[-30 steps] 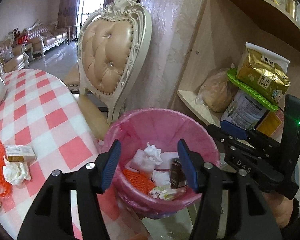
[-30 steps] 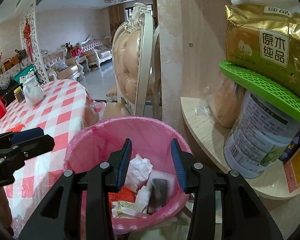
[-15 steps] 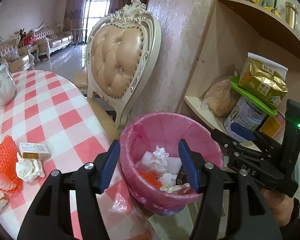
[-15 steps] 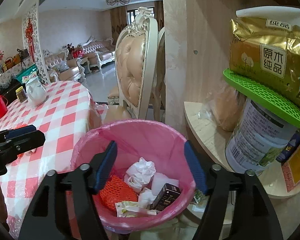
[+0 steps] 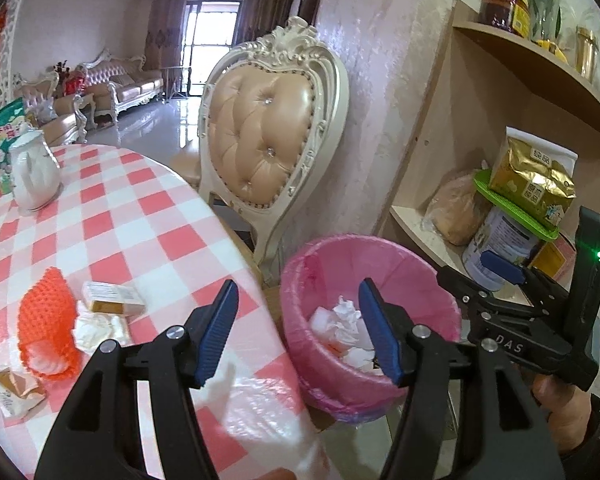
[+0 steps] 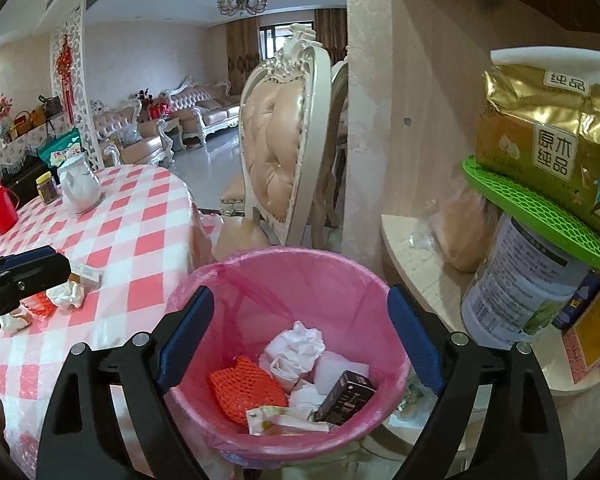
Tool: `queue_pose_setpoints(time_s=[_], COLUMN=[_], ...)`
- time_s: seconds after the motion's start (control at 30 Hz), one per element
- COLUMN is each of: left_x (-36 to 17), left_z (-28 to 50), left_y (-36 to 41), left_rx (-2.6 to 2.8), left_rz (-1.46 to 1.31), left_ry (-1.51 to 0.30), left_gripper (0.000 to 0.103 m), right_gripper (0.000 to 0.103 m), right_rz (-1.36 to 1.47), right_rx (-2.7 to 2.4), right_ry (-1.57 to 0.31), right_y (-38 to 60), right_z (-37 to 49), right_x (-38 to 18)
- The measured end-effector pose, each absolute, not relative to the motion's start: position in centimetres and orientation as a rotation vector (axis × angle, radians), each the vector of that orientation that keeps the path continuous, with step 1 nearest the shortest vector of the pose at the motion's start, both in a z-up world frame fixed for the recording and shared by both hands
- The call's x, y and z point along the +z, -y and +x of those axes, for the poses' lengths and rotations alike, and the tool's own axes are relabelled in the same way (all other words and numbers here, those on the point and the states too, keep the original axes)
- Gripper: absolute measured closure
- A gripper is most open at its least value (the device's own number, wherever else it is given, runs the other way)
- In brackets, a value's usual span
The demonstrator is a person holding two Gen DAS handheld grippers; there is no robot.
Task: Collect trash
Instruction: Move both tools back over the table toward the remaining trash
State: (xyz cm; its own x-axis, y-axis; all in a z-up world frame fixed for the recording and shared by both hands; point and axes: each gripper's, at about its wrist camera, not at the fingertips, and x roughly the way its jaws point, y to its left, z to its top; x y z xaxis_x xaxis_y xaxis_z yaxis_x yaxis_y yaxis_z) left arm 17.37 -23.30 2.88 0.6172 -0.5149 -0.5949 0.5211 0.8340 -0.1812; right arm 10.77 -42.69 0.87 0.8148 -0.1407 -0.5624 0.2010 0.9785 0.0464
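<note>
Right gripper (image 6: 300,340): fingers spreading, nothing between them, above the pink-lined bin (image 6: 288,364) holding the dropped black box (image 6: 346,396). Left gripper (image 5: 296,328): fingers opening, empty. Remaining trash on tabletop (image 5: 148,220), at 9 o'clock from the bin: orange foam net (image 5: 46,320), tissue (image 5: 96,326), small carton (image 5: 112,298), wrapper (image 5: 14,390). Risk: flimsy net or tissue slipping mid-carry; bin nudged.

Bin (image 6: 300,280) stands on floor between table (image 5: 140,216) (left) and shelf unit (image 5: 428,184) (right). Chair (image 5: 268,148) behind bin, against table edge. In bin: net sleeve (image 6: 244,388), crumpled tissues (image 6: 296,344), small box (image 6: 344,396), flat wrapper (image 6: 276,424). On table near edge: net sleeve (image 5: 48,320), tissue (image 5: 96,326) beside it, carton (image 5: 112,298) just behind tissue, torn wrapper (image 5: 14,390) nearest. Teapot (image 5: 34,176) at far side. Shelf: can (image 6: 520,292) under mat (image 6: 540,212), packet (image 6: 552,140) on top.
</note>
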Motion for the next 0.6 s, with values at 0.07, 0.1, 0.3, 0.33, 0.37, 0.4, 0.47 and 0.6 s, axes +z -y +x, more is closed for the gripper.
queue_pose_setpoints(time_s=[0.07, 0.1, 0.3, 0.33, 0.37, 0.4, 0.47, 0.6], left_x=[3.0, 3.1, 3.7, 3.7, 3.8, 3.9, 4.1, 4.5], left_z=[17.4, 17.4, 17.7, 17.7, 17.7, 17.8, 17.9, 18.3], left_y=[22.6, 22.0, 19.0, 18.5, 18.0, 17.4, 16.4, 13.8], left_rx=[-0.584, -0.575, -0.523, -0.515, -0.507, -0.497, -0.481, -0.441], left_rz=[0.009, 0.008, -0.011, -0.013, -0.015, -0.018, -0.021, -0.047], left_ry=[-0.679, -0.676, -0.661, -0.659, -0.657, -0.655, -0.65, -0.641], left_gripper=[0.041, 0.041, 0.041, 0.041, 0.041, 0.041, 0.04, 0.04], right_gripper=[0.019, 0.019, 0.019, 0.019, 0.019, 0.019, 0.019, 0.019], right_rz=[0.101, 0.097, 0.085, 0.081, 0.078, 0.074, 0.063, 0.047], right_rx=[-0.172, -0.167, -0.138, -0.134, -0.13, -0.126, -0.118, -0.099], right_ry=[-0.59, -0.589, -0.585, -0.585, -0.585, -0.585, -0.586, -0.584], right_y=[42.1, 41.8, 40.2, 39.8, 39.6, 39.3, 38.6, 37.3], right_z=[10.8, 10.8, 11.0, 11.0, 11.1, 11.1, 11.2, 11.2], right_x=[1.0, 1.1, 1.4, 1.5, 1.5, 1.6, 1.7, 1.9])
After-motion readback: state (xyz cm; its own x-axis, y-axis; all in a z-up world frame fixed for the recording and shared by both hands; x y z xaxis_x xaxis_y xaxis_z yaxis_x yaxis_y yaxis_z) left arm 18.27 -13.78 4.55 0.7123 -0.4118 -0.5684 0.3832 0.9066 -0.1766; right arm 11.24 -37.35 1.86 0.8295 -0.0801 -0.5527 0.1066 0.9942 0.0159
